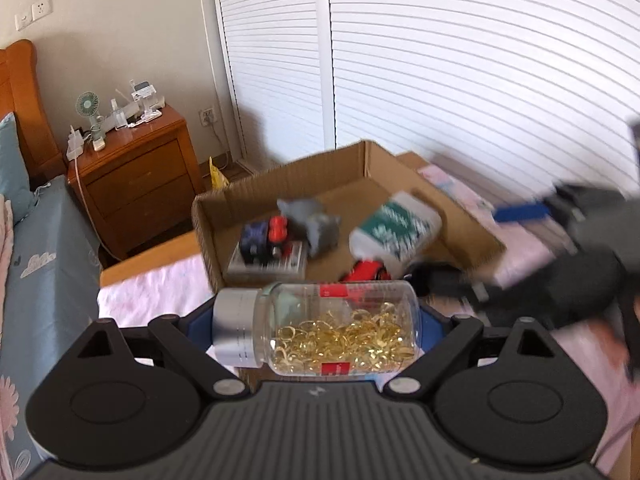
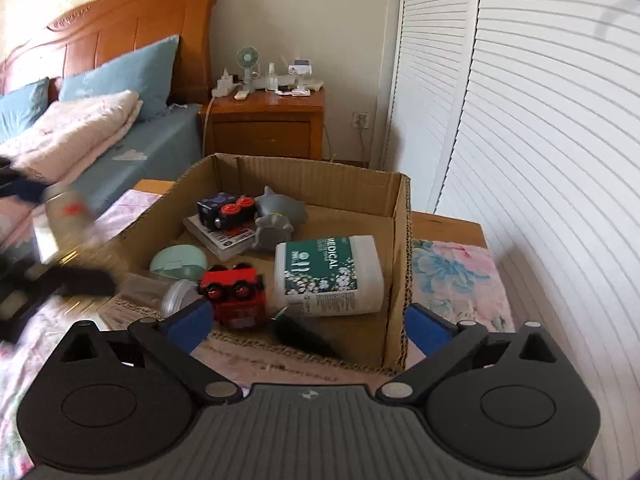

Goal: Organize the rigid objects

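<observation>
Capsule bottle (image 1: 320, 326), clear with a silver cap and full of golden softgels, is lying sideways between the blue pads of the left gripper (image 1: 316, 328), which is pinching it at cap and base, just short of the near wall of the cardboard box (image 1: 280, 176). In the right wrist view the same bottle (image 2: 64, 224) is showing as a blur at the left, outside the box and above the pink floral cloth (image 2: 452, 268).

The right gripper (image 2: 308, 326) is hanging with its fingers spread wide and nothing between them, its pads (image 2: 188, 326) straddling the box's near right corner from above.

Inside the box a white medical bottle (image 2: 328, 276) is lying on its side against the right wall, a red toy train (image 2: 236, 292) is sitting at the near edge, and a blue toy train (image 2: 226, 210) is resting on a flat packet beside grey shark toys (image 2: 278, 216). A mint case (image 2: 178, 260) is lying toward the left. Bare cardboard floor is showing along the far right of the box. Louvred doors (image 2: 540, 120) are standing close on the right.
</observation>
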Demonstrator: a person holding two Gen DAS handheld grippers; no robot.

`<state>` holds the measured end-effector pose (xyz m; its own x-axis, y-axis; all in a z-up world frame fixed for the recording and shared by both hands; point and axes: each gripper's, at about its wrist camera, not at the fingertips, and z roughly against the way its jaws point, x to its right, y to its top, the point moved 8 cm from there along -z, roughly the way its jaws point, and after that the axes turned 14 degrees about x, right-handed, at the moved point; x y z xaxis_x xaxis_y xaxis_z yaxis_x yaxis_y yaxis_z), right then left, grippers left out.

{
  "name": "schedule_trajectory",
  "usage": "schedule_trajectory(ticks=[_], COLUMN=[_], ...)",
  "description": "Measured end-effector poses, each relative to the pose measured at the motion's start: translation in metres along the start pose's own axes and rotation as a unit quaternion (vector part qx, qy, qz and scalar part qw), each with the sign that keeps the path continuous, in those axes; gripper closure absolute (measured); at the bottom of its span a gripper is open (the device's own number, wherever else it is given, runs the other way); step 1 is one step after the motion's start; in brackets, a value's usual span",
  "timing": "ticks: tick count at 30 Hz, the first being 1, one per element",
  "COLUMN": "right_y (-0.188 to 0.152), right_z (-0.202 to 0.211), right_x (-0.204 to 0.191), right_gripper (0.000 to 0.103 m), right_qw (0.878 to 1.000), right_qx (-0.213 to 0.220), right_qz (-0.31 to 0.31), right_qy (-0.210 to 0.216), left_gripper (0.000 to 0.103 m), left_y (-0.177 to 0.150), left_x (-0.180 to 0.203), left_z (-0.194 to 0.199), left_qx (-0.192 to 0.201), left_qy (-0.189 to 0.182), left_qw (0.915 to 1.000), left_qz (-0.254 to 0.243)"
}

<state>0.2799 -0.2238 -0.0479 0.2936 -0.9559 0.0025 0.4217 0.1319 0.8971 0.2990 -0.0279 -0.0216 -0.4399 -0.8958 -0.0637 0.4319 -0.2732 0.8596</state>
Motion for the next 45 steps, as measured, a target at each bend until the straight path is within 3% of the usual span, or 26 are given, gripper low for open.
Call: schedule_trajectory(ticks=[6,11,17,22,25,32,36,45], right_y=[-0.013,-0.016,-0.012,-0.015,-0.018,-0.019,-0.015,-0.009], right_z=[0.015,0.026,0.036,0.041,0.047,0.068,0.077,0.086], right_x=[0.004,0.007,0.009,0.018,0.025,0.025,0.022,0.014], right_gripper=[0.000,0.000,0.000,0.000,0.000,0.000,0.000,0.000], right_qw=[1.000,1.000,0.999,0.995,0.991,0.987,0.987,0.989], right_qx=[-0.009,-0.008,-0.013,-0.052,-0.067,-0.073,-0.068,-0.056], right_qz=[-0.003,-0.010,-0.023,-0.041,-0.065,-0.090,-0.077,-0.068], right_qy=[-0.008,-0.009,-0.023,-0.079,-0.099,-0.112,-0.120,-0.120], left_gripper=[0.010,0.009,0.006,0.005,0.004,0.004,0.004,0.004], left_y=[0.015,0.017,0.019,0.005,-0.010,-0.043,-0.041,-0.027], left_x=[-0.008,-0.012,-0.001,0.015,0.017,0.023,0.023,0.030], left_z=[-0.050,-0.066,-0.034,0.007,0.026,0.051,0.060,0.071], left_qx=[-0.003,0.004,0.035,0.034,0.019,-0.023,-0.022,-0.006], left_qy=[0.028,0.046,0.056,0.106,0.125,0.123,0.130,0.144], left_qw=[0.9994,0.9975,0.9970,0.9937,0.9919,0.9888,0.9861,0.9854], left_qz=[0.022,0.053,0.040,-0.002,0.010,0.081,0.101,0.090])
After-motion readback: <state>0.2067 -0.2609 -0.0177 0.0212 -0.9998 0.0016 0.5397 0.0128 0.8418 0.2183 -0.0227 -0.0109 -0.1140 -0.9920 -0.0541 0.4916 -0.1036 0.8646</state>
